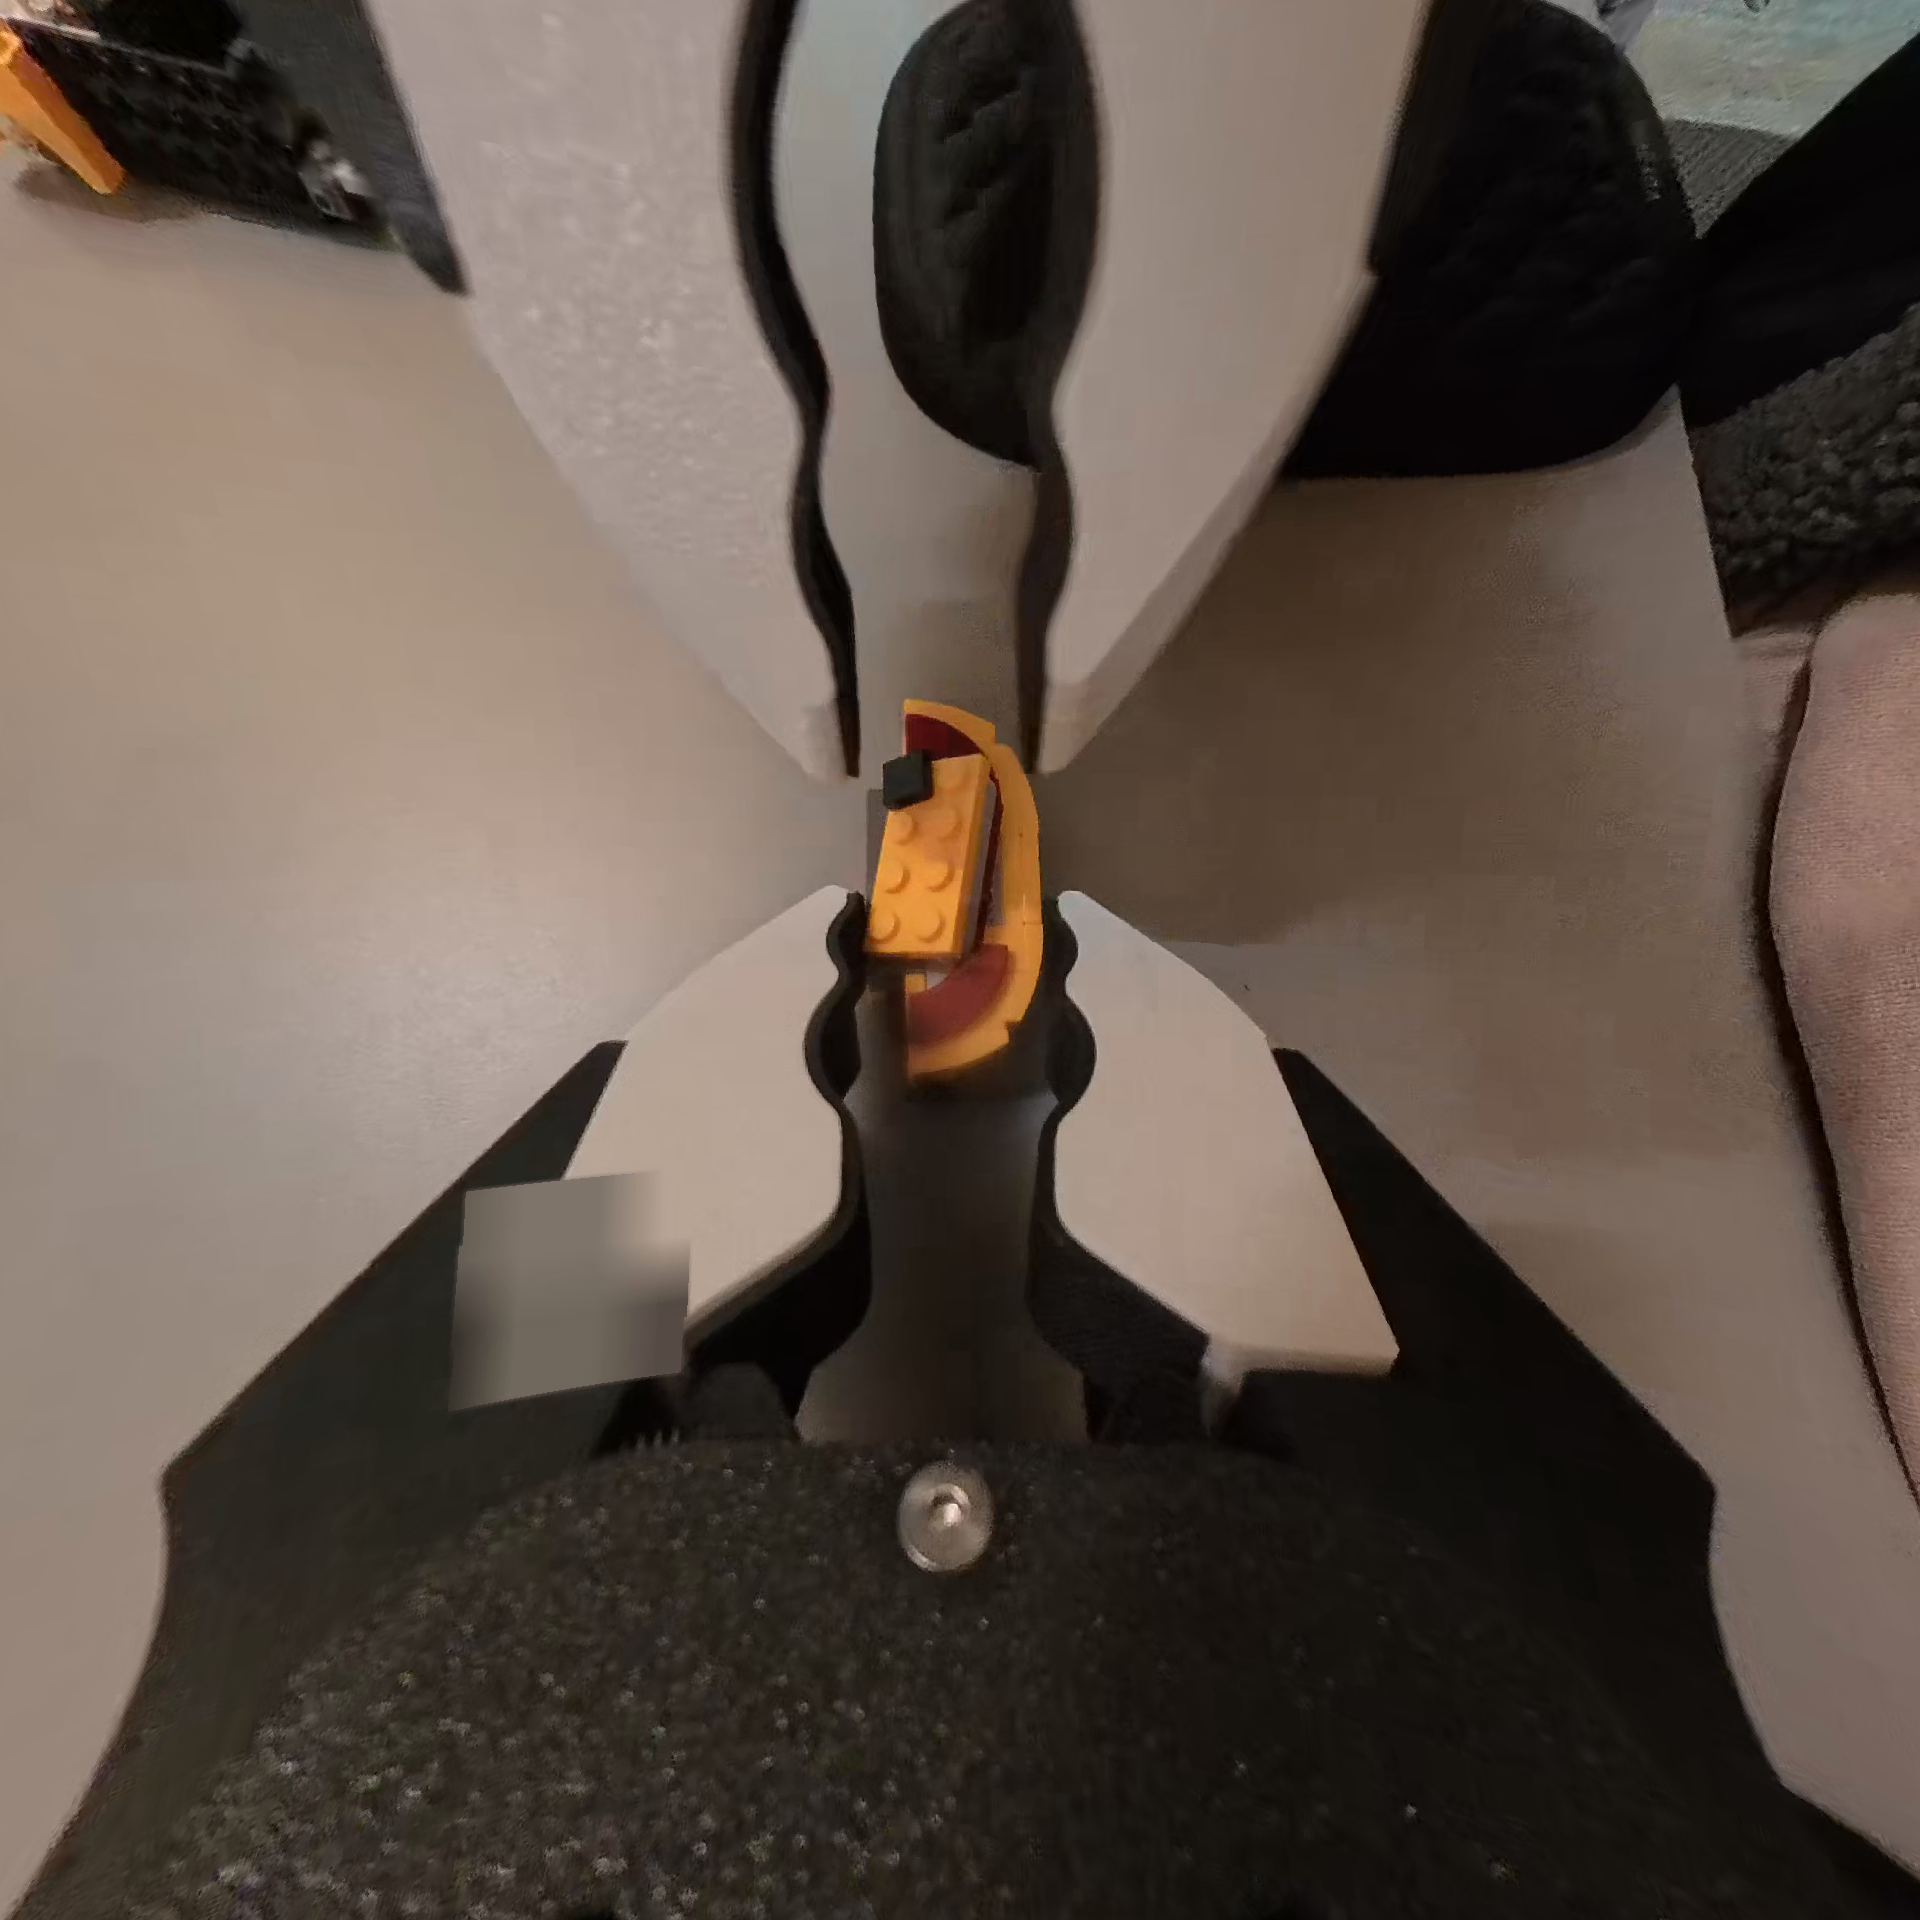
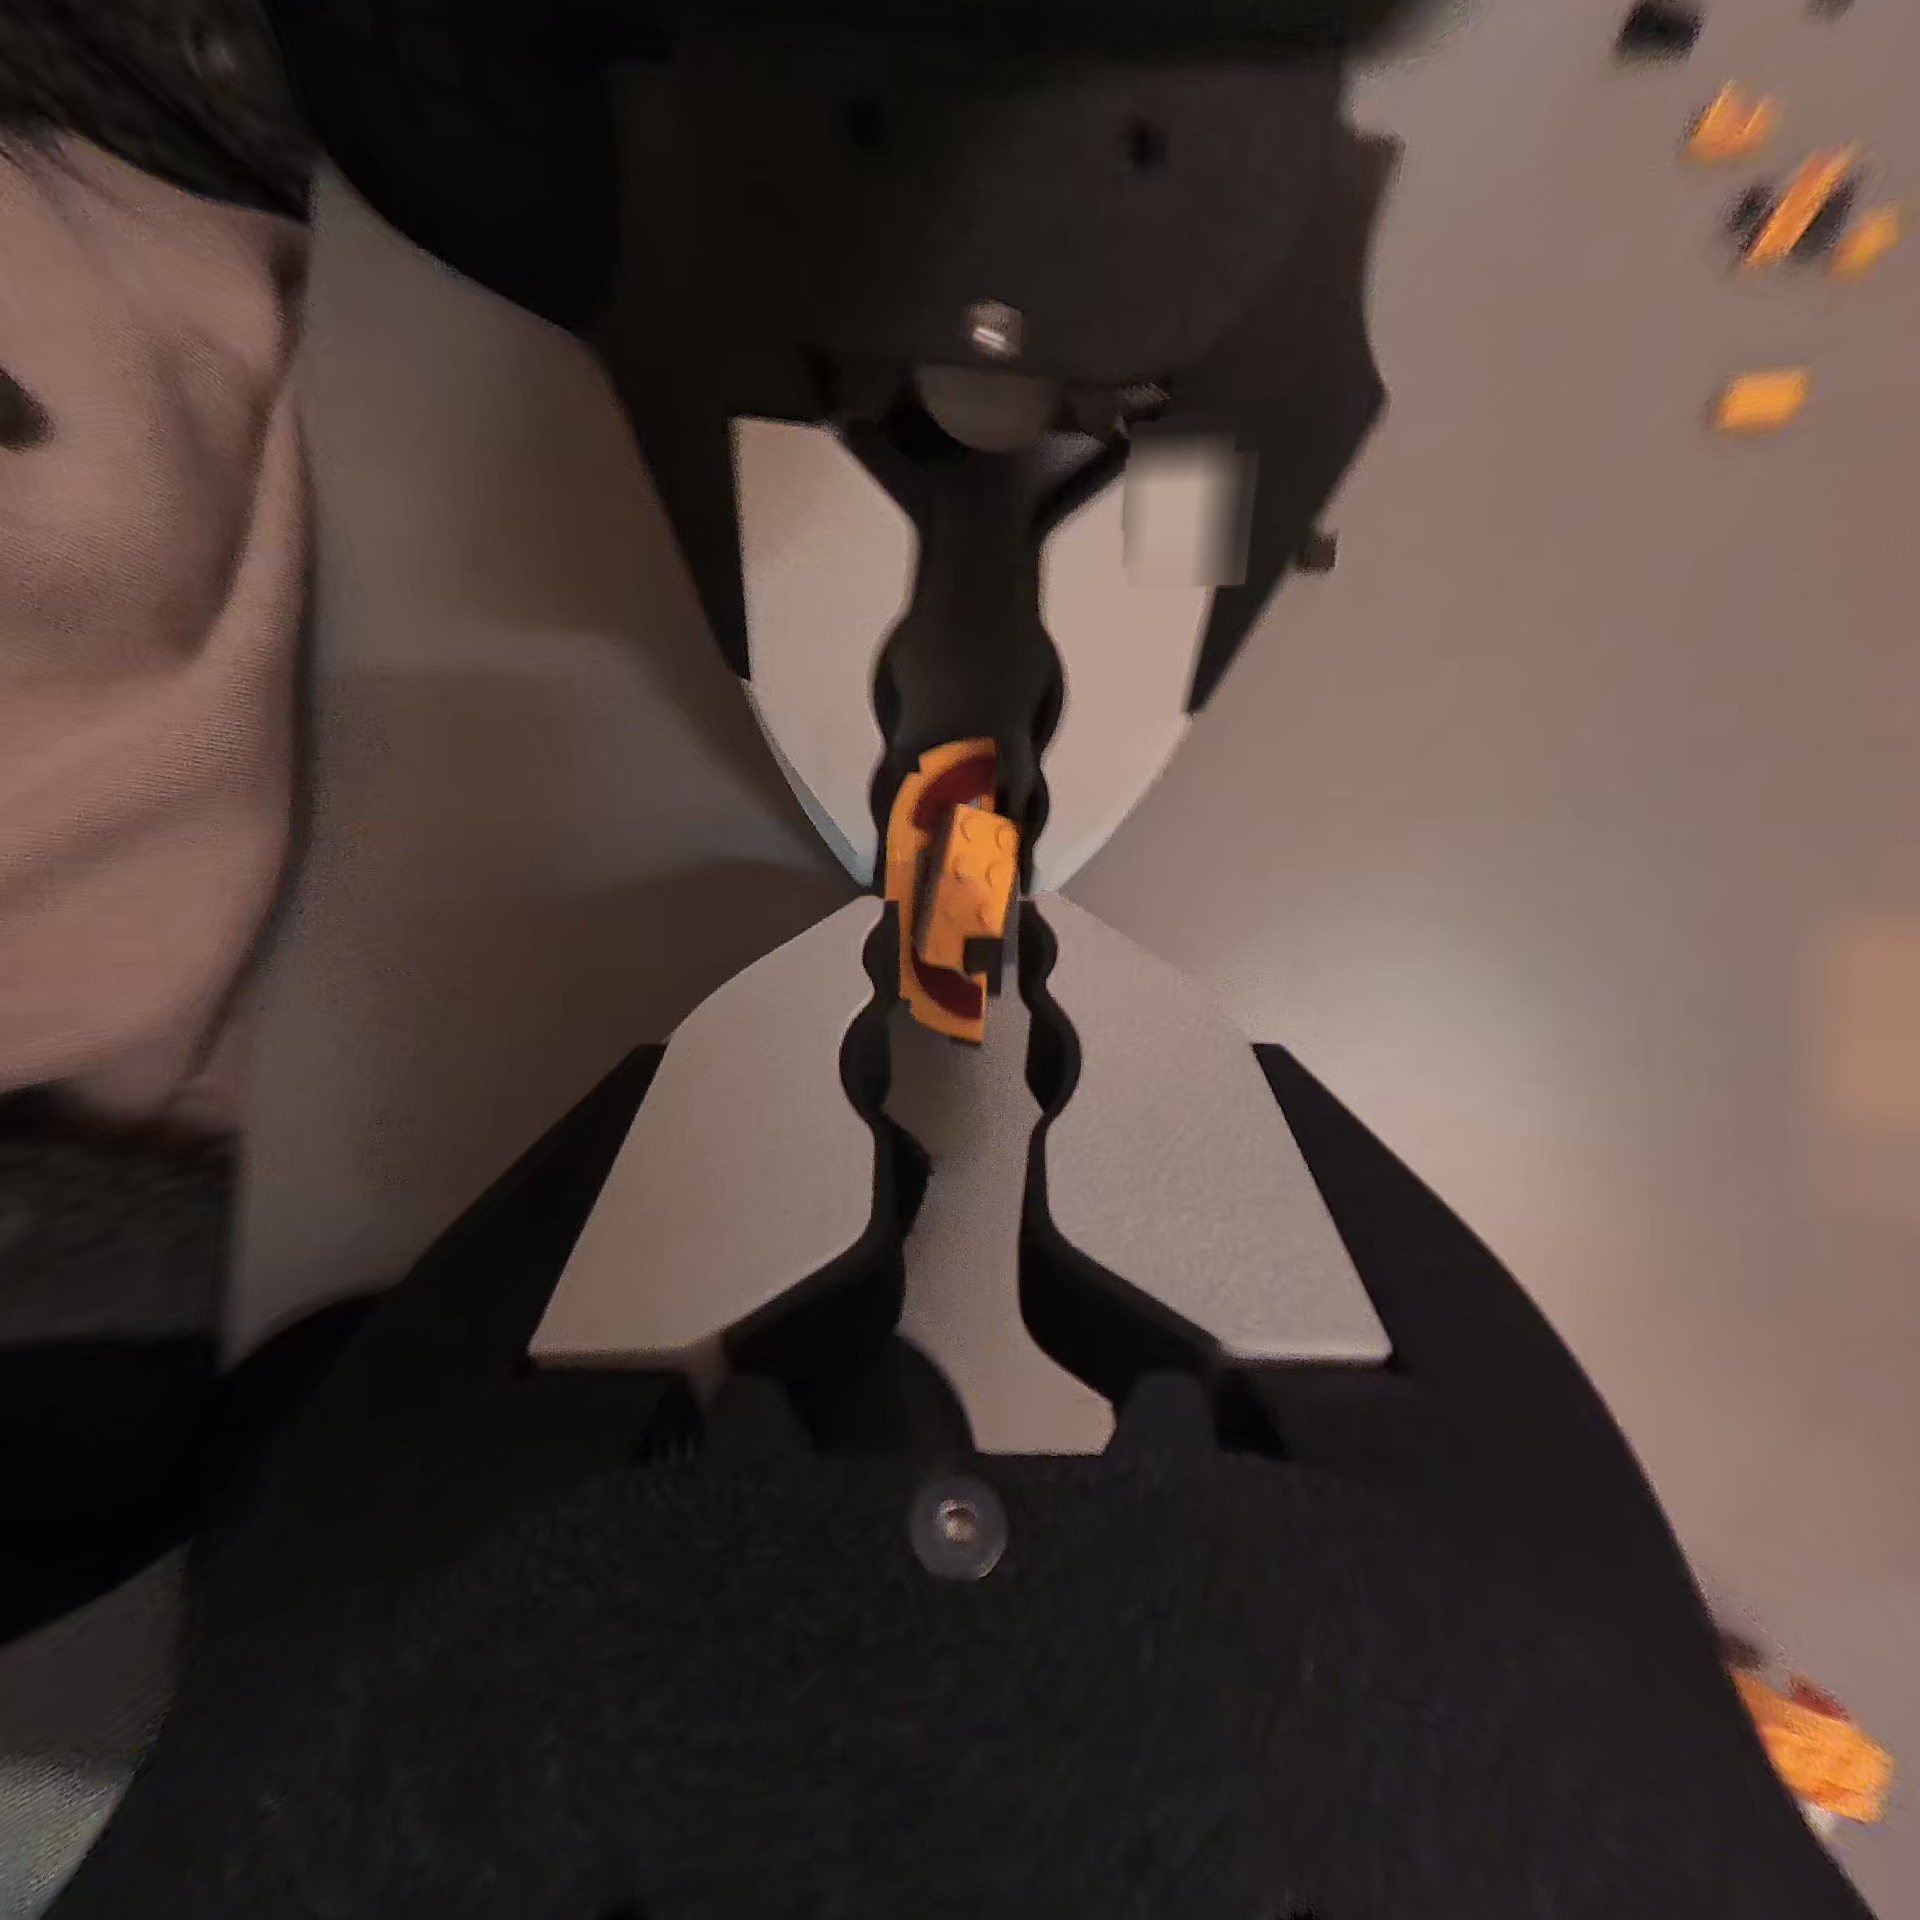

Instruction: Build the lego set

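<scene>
A small lego assembly [image 1: 951,883] hangs in the air between both grippers, which meet tip to tip. It has an orange studded plate [image 1: 920,873], an orange curved rim with dark red arcs [image 1: 966,992] and a small black piece [image 1: 904,779]. My left gripper [image 1: 951,920] comes from below in its view and is shut on the near end. My right gripper [image 1: 940,769] comes from above there and grips the far end. In the right wrist view the assembly [image 2: 951,894] sits between my right gripper [image 2: 951,930] and the left gripper [image 2: 954,868].
A black lego build with an orange part [image 1: 187,114] stands on the beige table [image 1: 260,727] at the far left. Loose orange pieces [image 2: 1787,208] lie at the upper right, more [image 2: 1808,1745] at the lower right. A person's arm [image 1: 1849,935] is at the right edge. One gripper's finger ends stand about 4 centimeters off the other's.
</scene>
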Demonstrator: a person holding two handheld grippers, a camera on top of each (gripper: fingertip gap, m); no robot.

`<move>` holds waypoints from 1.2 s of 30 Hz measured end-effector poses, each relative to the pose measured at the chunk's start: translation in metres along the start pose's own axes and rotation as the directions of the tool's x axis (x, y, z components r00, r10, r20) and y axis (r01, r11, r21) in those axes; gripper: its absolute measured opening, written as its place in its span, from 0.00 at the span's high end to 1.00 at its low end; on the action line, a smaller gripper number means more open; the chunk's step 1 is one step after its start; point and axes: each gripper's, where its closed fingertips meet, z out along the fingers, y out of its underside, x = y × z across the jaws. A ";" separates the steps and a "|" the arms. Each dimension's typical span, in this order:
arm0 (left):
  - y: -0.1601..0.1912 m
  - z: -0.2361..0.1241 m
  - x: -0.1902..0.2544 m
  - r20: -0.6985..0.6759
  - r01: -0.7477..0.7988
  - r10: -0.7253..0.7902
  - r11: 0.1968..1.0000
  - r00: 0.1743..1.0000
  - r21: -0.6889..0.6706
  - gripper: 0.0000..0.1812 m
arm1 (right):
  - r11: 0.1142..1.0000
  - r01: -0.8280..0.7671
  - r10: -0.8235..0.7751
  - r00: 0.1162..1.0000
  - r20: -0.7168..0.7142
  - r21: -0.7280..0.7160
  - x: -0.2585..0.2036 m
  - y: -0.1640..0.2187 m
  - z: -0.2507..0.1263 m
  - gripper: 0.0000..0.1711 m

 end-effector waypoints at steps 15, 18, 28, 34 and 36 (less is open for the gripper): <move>0.003 -0.003 -0.002 0.057 -0.076 0.077 0.997 0.995 -0.011 0.83 | 0.922 0.353 -0.381 0.749 -0.541 -0.160 -0.004 0.015 0.035 0.83; 0.009 -0.003 -0.003 0.055 -0.078 0.080 0.996 0.995 -0.045 0.79 | 0.911 0.375 -0.404 0.724 -0.559 -0.173 -0.005 0.014 0.037 0.85; 0.013 -0.001 -0.006 0.028 -0.058 0.060 0.996 0.998 -0.069 0.83 | 0.897 0.386 -0.434 0.682 -0.588 -0.214 -0.002 0.018 0.033 0.84; 0.013 -0.003 -0.003 -0.029 -0.017 0.016 0.998 0.999 -0.061 0.83 | 0.909 0.371 -0.409 0.707 -0.577 -0.190 -0.001 0.015 0.029 0.81; 0.013 -0.003 -0.003 -0.038 -0.004 0.002 0.998 0.999 -0.061 0.83 | 0.905 0.380 -0.416 0.704 -0.575 -0.191 -0.002 0.013 0.027 0.80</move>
